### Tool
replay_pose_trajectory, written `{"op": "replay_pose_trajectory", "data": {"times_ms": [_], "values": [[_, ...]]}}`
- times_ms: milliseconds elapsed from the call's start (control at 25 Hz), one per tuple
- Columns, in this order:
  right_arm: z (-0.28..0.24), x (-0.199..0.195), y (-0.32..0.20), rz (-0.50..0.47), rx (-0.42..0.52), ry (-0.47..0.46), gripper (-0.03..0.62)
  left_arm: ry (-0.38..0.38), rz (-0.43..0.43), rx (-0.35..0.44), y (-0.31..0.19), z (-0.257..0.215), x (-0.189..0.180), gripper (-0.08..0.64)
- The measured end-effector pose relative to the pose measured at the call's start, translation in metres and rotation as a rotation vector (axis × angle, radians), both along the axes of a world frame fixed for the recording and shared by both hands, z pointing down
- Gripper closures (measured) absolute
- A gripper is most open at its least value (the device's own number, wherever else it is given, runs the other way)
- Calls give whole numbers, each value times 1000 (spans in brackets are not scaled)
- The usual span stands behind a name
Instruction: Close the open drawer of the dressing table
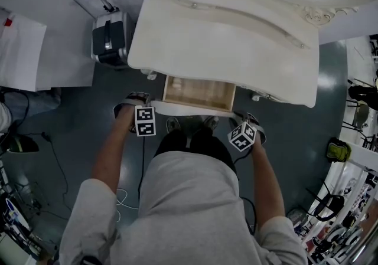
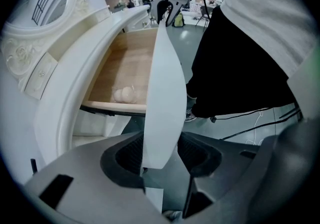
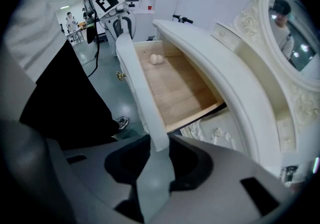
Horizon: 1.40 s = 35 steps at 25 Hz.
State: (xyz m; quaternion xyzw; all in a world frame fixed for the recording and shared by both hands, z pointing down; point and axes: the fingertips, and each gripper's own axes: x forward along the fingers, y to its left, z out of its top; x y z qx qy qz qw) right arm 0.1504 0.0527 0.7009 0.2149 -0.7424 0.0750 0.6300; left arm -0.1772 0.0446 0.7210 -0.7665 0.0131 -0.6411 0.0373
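Note:
The cream dressing table (image 1: 218, 39) has its wooden drawer (image 1: 198, 94) pulled out toward me. Its white front panel (image 1: 189, 110) runs between my two grippers. My left gripper (image 1: 137, 102) sits at the panel's left end, and in the left gripper view the panel (image 2: 162, 93) passes between its pads (image 2: 161, 155), which close on it. My right gripper (image 1: 248, 118) holds the right end the same way, its jaws (image 3: 159, 160) clamped on the panel (image 3: 137, 83). Two pale round things (image 3: 156, 59) lie inside the drawer near its left side.
A black and silver wheeled case (image 1: 109, 36) with a raised handle stands left of the table. A white board (image 1: 20, 51) lies further left. Cables (image 1: 124, 199) trail on the dark floor. My shoes (image 1: 189, 125) are right under the drawer front. Clutter lines the right edge (image 1: 338, 150).

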Motion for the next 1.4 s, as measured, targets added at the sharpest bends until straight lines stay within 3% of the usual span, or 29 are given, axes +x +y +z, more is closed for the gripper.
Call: {"op": "replay_pose_trajectory", "data": {"times_ms": [920, 1400], "values": [[2, 0, -10, 13, -7, 10, 466, 24, -3, 2, -10, 1, 1, 360], [2, -2, -8, 4, -22, -17, 465, -10, -35, 4, -9, 2, -1, 356]]}}
